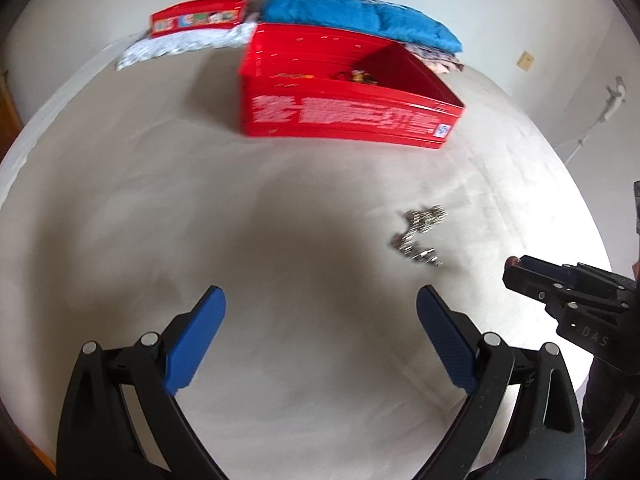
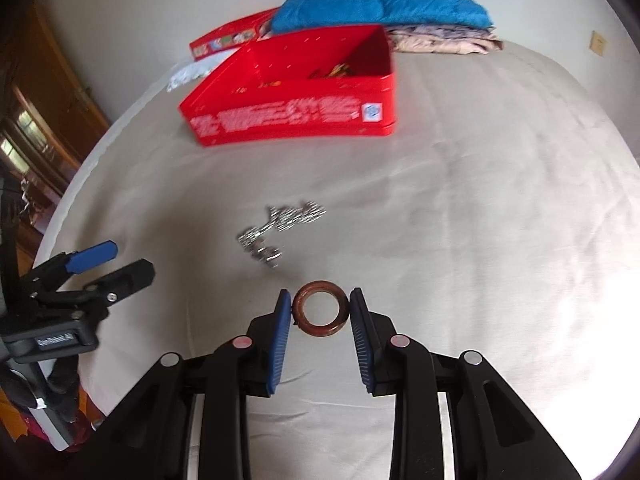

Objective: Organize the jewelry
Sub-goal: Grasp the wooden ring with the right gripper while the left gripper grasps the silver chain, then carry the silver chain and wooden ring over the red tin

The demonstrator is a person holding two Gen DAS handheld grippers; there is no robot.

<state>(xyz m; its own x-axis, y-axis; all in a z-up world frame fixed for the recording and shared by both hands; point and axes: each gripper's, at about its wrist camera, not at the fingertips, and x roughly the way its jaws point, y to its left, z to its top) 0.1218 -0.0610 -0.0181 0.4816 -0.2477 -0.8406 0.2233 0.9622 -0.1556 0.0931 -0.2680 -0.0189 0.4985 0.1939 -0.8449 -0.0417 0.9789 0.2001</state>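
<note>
The right gripper [image 2: 320, 308] has its 2 blue-padded fingers [image 2: 280, 340] closed against a brown bangle [image 2: 320, 314], which sits between them just above the beige bedsheet [image 2: 500, 220]. The left gripper [image 1: 320, 320] hangs over bare sheet, fingers spread wide and holding nothing. A little farther on, a tangled silver chain [image 2: 280, 226] lies loose on the sheet. Beyond it stands an open red tin box [image 2: 292, 116] with a few small items inside. Behind the box are its lid [image 2: 228, 38] and a folded blue towel [image 2: 380, 8].
</note>
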